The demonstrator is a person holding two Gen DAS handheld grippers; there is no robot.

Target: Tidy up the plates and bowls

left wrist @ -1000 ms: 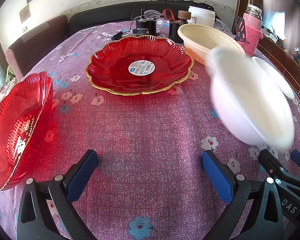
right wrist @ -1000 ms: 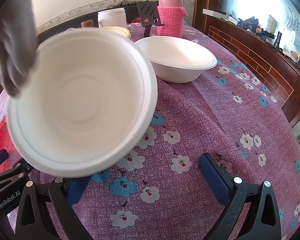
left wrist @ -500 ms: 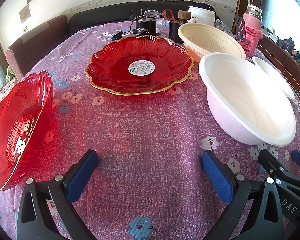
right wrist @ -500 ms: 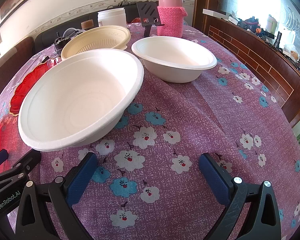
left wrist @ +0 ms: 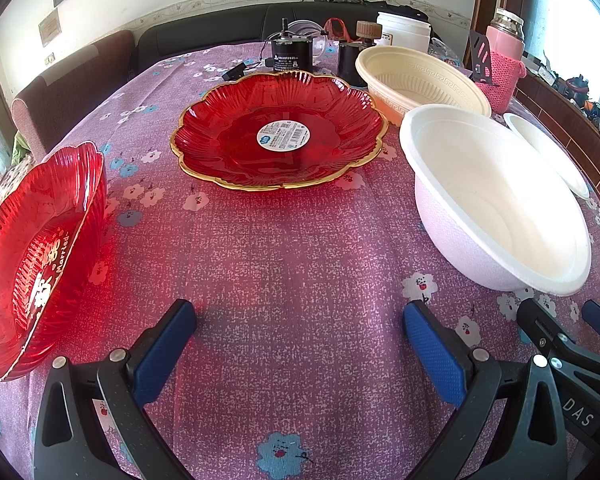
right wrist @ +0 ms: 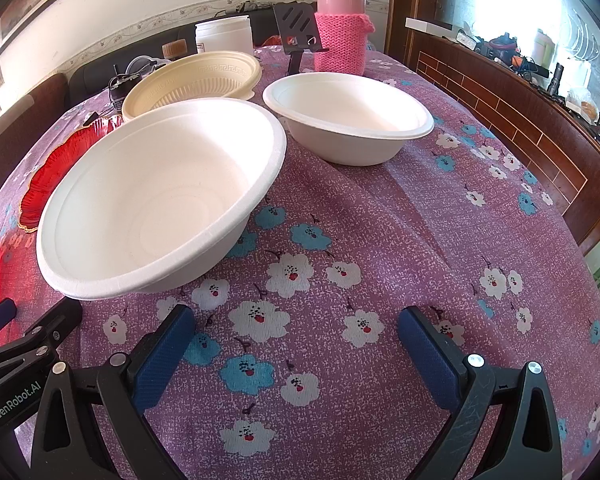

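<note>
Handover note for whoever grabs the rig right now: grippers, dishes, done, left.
Left hand-held gripper: open, empty, above the cloth.
Right hand-held gripper: open, empty.
Near white bowl sits upright on the table, second white bowl and cream bowl behind it, all apart.
Gold-rimmed red plate centre; second red plate at the left edge.
Done: nothing stacked.
Left: nest bowls, stack plates.
</note>
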